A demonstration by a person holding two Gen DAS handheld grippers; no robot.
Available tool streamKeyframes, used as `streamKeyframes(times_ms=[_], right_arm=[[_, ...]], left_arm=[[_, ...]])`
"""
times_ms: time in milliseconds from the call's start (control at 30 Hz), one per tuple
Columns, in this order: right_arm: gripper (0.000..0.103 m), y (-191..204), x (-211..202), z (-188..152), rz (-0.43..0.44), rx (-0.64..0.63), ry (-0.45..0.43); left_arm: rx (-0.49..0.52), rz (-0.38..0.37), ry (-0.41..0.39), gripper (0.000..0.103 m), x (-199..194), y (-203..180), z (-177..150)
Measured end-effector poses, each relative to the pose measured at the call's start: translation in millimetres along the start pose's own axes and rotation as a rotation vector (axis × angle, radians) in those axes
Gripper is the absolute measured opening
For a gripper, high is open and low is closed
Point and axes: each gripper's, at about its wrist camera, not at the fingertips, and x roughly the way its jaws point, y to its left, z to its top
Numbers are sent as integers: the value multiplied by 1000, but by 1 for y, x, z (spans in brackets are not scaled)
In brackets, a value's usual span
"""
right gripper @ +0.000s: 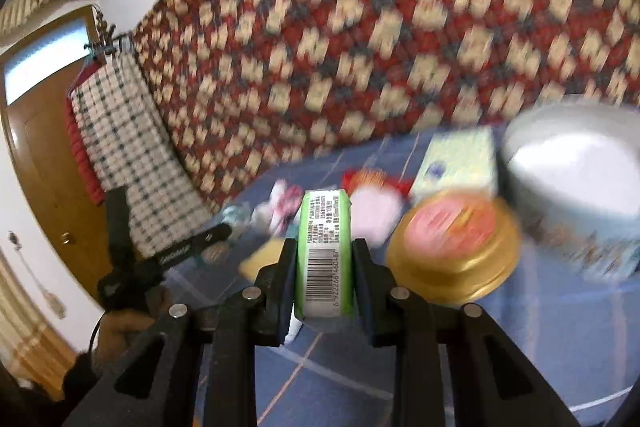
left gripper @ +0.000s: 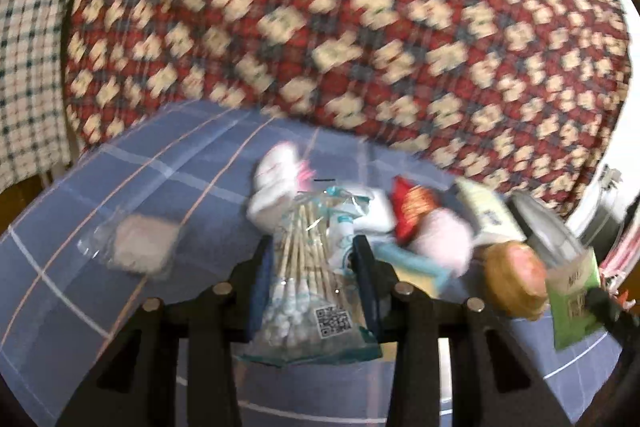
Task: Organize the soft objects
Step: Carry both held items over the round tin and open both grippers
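Observation:
My left gripper (left gripper: 312,247) is shut on a clear bag of cotton swabs (left gripper: 308,291) with a QR code, held above the blue checked tablecloth (left gripper: 120,187). My right gripper (right gripper: 325,245) is shut on a green tissue pack (right gripper: 325,259), barcode facing the camera; the same pack (left gripper: 572,295) shows at the right of the left wrist view. Behind the swabs lie a white and pink soft toy (left gripper: 276,183), a red packet (left gripper: 412,211) and a pale pink soft lump (left gripper: 440,239). The pictures are blurred.
A clear packet with a pinkish pad (left gripper: 140,247) lies left on the cloth. A gold-rimmed pink round thing (right gripper: 456,243), a pale green box (right gripper: 456,163) and a white tub (right gripper: 572,171) stand to the right. A red patterned blanket (right gripper: 360,27) rises behind the table.

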Motion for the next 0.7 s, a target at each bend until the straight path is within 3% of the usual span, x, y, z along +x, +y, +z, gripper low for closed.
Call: streamKeyframes(times_ms=[133,300,467,700], right_arm=[[29,-15,-29,23,-139,-55,-134],[29,-61,-40,48,-349,-81,-204],[29,-115,-38,64,-522,-102,-200],[29,-171,-23,66,-632,-65,-167]], left_arm=[[70,-82,-78,38,-14,-39,11],[124,-208,-99,38,-10,-91,20],[185,-282,-101,38,5,-149,24],[241,-404,-50,38,39,-242,24]])
